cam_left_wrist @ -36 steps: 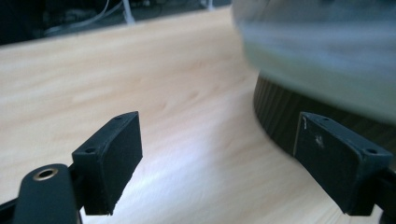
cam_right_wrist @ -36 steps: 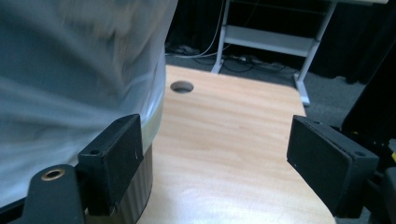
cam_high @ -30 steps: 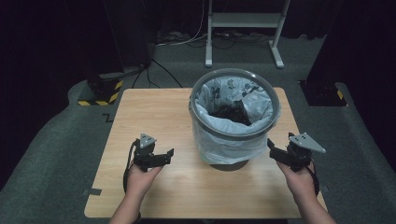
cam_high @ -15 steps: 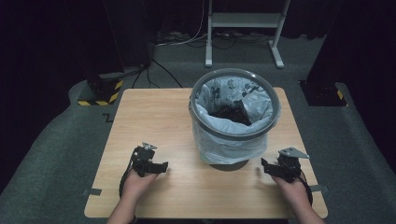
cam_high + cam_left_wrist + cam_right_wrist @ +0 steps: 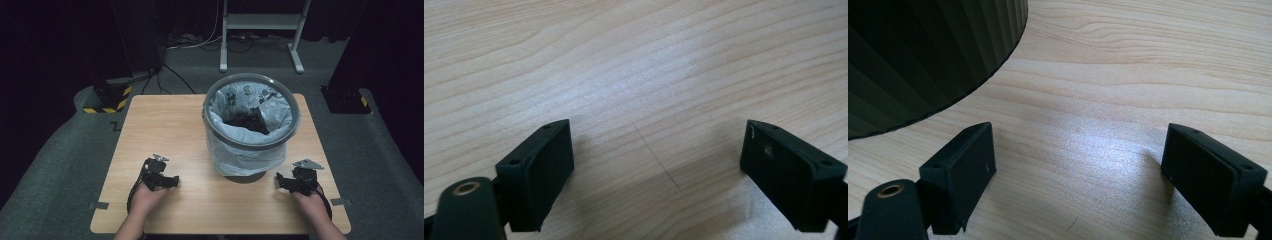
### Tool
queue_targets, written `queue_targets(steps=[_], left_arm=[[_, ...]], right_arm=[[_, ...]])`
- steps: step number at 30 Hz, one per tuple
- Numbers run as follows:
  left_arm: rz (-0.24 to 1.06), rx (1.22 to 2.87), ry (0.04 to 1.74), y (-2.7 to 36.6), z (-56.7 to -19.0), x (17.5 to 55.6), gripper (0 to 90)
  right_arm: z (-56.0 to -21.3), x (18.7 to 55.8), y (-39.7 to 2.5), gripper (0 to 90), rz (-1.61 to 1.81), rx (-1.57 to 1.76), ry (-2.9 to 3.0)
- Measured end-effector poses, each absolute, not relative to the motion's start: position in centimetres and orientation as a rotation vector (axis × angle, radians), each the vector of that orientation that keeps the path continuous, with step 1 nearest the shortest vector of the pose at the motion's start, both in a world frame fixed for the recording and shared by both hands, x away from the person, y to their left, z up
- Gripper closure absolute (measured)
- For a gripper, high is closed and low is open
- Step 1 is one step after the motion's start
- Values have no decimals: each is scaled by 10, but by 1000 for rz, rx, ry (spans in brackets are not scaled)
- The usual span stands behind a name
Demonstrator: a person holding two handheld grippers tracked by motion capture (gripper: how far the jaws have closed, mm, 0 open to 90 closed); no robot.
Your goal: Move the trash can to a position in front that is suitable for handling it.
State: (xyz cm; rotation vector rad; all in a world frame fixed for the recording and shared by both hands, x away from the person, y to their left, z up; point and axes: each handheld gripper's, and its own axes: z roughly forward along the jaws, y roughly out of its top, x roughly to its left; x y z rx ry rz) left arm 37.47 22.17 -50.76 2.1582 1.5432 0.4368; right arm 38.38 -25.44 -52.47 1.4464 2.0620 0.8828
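Carpet surrounds the wooden table (image 5: 165, 125), with a white stand (image 5: 260, 30) well beyond its far edge and a black-and-yellow striped block (image 5: 107, 97) off its far left corner. On the table stands a grey bin (image 5: 250, 127) lined with a pale plastic bag (image 5: 240, 155), dark contents showing inside. The left gripper (image 5: 172, 181) sits low over bare wood to the bin's left, well apart from it; its jaws are spread wide and grasp nothing. The right gripper (image 5: 280, 181) lies near the bin's base on the other side, its ribbed dark wall close by in the right gripper view, jaws likewise wide apart and empty.
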Motion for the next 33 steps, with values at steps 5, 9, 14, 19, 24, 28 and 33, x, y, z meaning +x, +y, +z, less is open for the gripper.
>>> queue_targets(steps=[5,9,14,19,24,28,33], left_arm=[[439,2157,1549,221,-507,374,131],[422,2166,1567,219,-506,377,127],[365,2213,1617,215,-504,387,91],[329,2267,1653,212,-501,395,76],[294,2287,1697,208,-501,401,40],[291,2277,1732,205,-502,403,0],[280,2264,1762,204,-502,404,0]], right_arm=[[-525,384,-254,136,879,1453,2056],[-525,384,-254,135,882,1454,2058],[-525,383,-254,135,885,1446,2062],[-525,383,-254,130,891,1439,2078],[-525,383,-255,122,895,1427,2094],[-525,384,-255,118,900,1421,2100],[-525,385,-255,113,899,1410,2106]])
